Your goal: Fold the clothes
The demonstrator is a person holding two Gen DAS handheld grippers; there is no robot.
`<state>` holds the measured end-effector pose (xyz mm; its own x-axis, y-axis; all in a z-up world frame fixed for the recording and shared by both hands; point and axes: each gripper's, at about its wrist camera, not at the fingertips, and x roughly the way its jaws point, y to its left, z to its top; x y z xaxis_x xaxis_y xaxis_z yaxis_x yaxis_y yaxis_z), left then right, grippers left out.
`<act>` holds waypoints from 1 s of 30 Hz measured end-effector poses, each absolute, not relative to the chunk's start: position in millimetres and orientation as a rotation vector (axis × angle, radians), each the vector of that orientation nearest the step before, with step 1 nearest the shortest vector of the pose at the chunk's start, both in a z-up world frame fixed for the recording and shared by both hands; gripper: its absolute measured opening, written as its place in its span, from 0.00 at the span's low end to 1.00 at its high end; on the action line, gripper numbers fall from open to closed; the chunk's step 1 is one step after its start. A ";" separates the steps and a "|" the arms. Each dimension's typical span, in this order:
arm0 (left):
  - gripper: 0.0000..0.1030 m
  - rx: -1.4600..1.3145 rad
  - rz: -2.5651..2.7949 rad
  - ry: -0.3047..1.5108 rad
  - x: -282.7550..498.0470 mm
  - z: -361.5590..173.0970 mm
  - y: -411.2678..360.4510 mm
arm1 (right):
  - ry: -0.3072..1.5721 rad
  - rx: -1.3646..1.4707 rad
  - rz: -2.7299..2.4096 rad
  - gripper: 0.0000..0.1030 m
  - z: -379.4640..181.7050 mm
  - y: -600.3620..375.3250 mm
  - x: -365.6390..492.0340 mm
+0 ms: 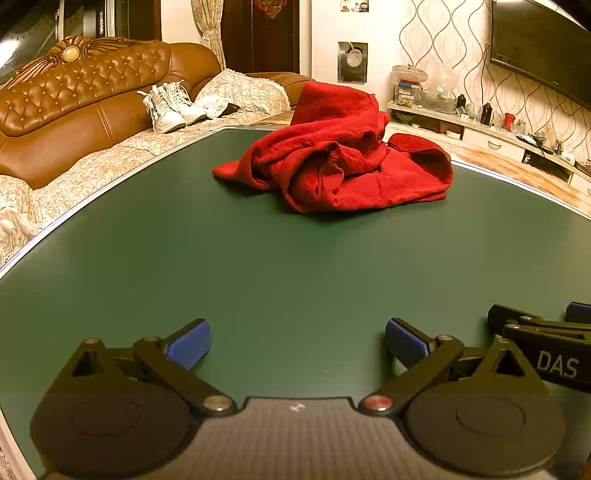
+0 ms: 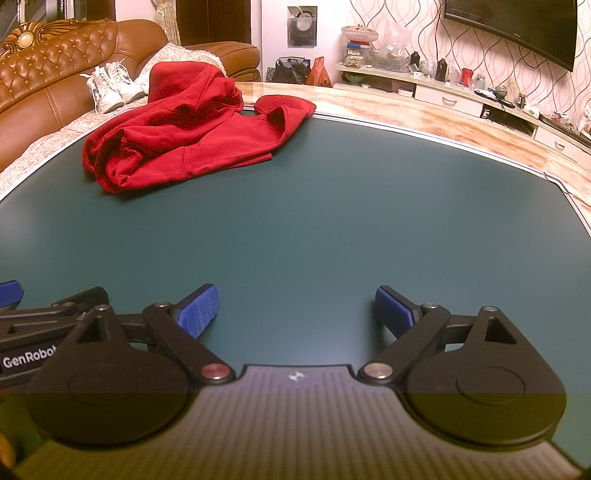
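Observation:
A crumpled red fleece garment [image 1: 340, 158] lies in a heap at the far side of the dark green table [image 1: 258, 258]. In the right wrist view the same red garment [image 2: 192, 129] sits far left, one part reaching the table's far edge. My left gripper [image 1: 297, 345] hovers over the near part of the table, open, with nothing between its blue pads. My right gripper [image 2: 295, 310] is open as well and holds nothing. Both are well short of the garment. The right gripper's body [image 1: 546, 343] shows at the left view's right edge.
A brown leather sofa [image 1: 81, 107] with white sneakers [image 1: 173, 105] and a cushion stands beyond the table's left edge. A low TV cabinet [image 2: 461, 92] crowded with bottles and jars runs along the right wall under a television [image 2: 513, 26]. Bags [image 2: 299, 70] stand on the floor.

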<state>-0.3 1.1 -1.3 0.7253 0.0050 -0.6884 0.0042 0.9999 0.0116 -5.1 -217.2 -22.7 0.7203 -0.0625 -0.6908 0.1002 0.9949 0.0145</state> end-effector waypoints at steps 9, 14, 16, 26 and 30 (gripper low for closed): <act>1.00 0.012 0.000 0.760 -0.7 -0.8 1.4 | 0.763 0.054 -0.095 0.98 -23.0 -217.5 -6.2; 1.00 0.013 -0.001 0.759 -0.6 -1.0 1.3 | 0.767 0.054 -0.100 0.99 -23.1 -216.3 -3.8; 1.00 0.013 -0.001 0.759 -0.4 -1.0 1.3 | 0.767 0.054 -0.100 0.99 -23.1 -216.4 -3.7; 1.00 0.014 -0.001 0.759 -0.1 -1.1 1.5 | 0.767 0.055 -0.100 0.99 -24.0 -216.6 -3.0; 1.00 0.014 -0.001 0.759 -0.3 -1.2 1.6 | 0.767 0.055 -0.100 0.99 -24.0 -216.8 -2.8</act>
